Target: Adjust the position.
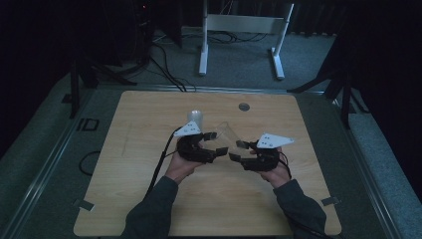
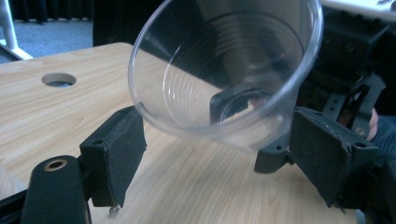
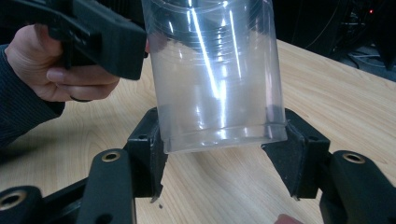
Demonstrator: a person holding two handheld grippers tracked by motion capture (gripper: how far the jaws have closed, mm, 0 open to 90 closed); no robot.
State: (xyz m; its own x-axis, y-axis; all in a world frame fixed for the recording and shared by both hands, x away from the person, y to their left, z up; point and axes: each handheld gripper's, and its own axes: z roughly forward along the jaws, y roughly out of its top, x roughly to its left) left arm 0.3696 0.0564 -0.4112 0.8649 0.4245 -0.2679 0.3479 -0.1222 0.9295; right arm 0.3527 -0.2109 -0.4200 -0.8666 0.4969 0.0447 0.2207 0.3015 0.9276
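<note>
A clear plastic cup [image 1: 226,135] hangs on its side above the middle of the wooden table [image 1: 149,149], between my two grippers. My right gripper [image 3: 222,158] is shut on the cup's [image 3: 219,79] base end, with a pad pressed against each side. The cup's open mouth [image 2: 224,70] faces my left gripper [image 2: 219,158], whose jaws stand open to either side of the rim without pressing on it. In the high view my left gripper [image 1: 217,143] and right gripper [image 1: 237,151] point at each other, each held in a hand.
A small white rounded object [image 1: 195,117] stands on the table just behind my left gripper. A round cable hole [image 1: 244,106] lies near the table's far edge. A white stand [image 1: 239,30] and loose cables sit on the floor beyond the table.
</note>
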